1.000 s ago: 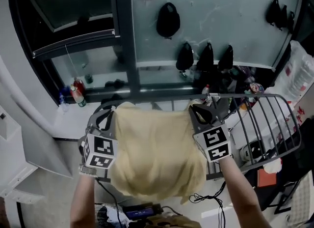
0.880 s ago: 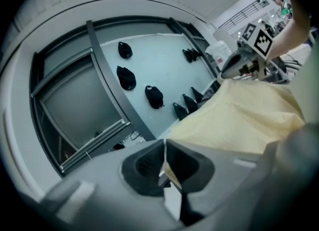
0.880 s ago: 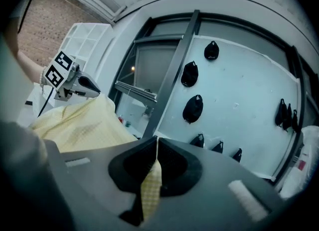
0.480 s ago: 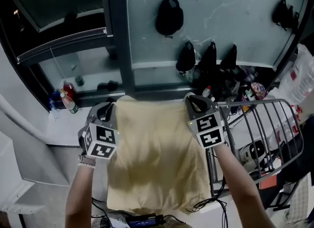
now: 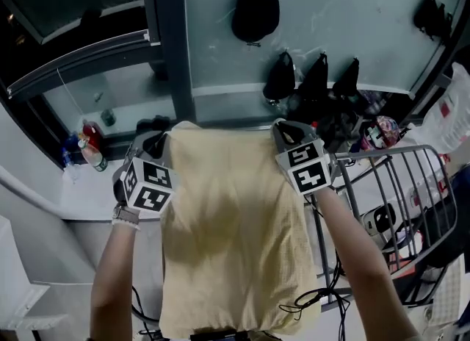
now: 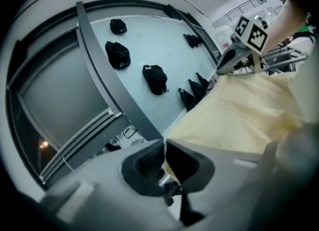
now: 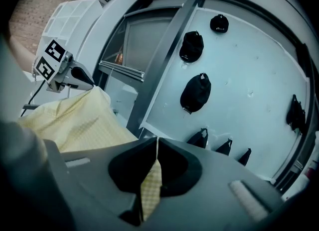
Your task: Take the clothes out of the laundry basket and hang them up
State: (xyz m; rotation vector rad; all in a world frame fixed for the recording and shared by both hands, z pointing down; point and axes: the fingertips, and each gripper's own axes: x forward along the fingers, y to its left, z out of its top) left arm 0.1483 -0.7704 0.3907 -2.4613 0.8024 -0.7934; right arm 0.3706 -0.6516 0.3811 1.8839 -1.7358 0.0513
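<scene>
A pale yellow checked garment (image 5: 231, 237) hangs spread between my two grippers in the head view. My left gripper (image 5: 156, 143) is shut on its upper left corner, and my right gripper (image 5: 285, 132) is shut on its upper right corner. In the left gripper view the yellow cloth (image 6: 244, 113) runs from my left gripper (image 6: 164, 148) across to the right one. The right gripper view shows a strip of the cloth (image 7: 150, 187) pinched in my right gripper (image 7: 157, 148). The laundry basket is not in view.
A grey metal drying rack (image 5: 396, 192) stands at the right, just beside my right arm. Ahead is a pale wall panel (image 5: 352, 31) with several black caps (image 5: 255, 10) hung on it and a dark upright post (image 5: 170, 45). Bottles (image 5: 87, 148) stand on a ledge at the left.
Both grippers have carried the spread garment forward towards the wall panel. The rack now sits lower and further right in the head view, and more of the cloth hangs in sight.
</scene>
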